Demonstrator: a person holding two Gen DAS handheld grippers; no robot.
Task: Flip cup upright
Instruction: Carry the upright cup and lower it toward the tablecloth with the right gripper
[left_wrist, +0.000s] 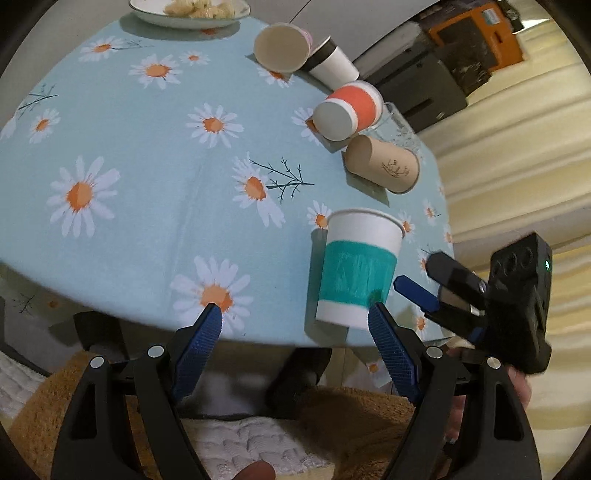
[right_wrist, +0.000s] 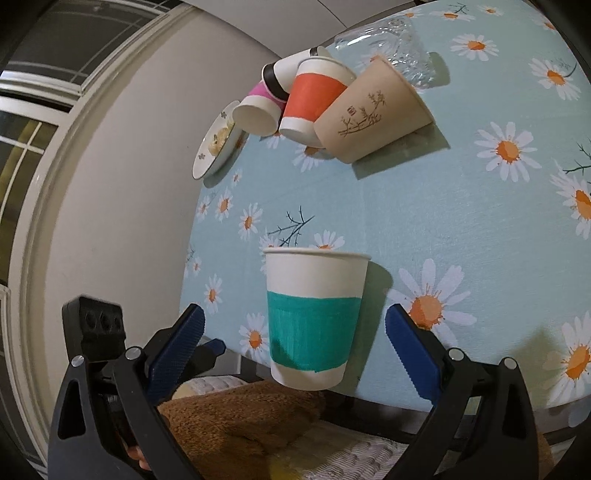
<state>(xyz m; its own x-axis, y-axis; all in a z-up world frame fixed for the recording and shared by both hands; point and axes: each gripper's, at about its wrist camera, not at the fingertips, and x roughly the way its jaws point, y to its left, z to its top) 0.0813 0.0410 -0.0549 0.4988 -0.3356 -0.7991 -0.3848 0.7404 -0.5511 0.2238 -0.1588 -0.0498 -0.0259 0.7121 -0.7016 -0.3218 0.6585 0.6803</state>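
The teal-banded cup (left_wrist: 356, 273) stood upright near the table's (left_wrist: 147, 229) front edge in the left wrist view, mouth up and narrow base on the daisy cloth, its long axis vertical. That flip looked done. The left gripper (left_wrist: 295, 314) hung released off the edge, jaws spread wide, and its right finger (left_wrist: 388, 339) crossed in front of the cup's base; I could not tell whether it touched. The brown cup (left_wrist: 384, 168), the orange-banded cup (left_wrist: 349, 110) and two more lay on their sides toward the far right edge, so more flips may remain.

In the right wrist view, the teal-banded cup (right_wrist: 314, 317) sat between the right gripper's (right_wrist: 295, 325) spread fingers, gripped by neither, rim up.
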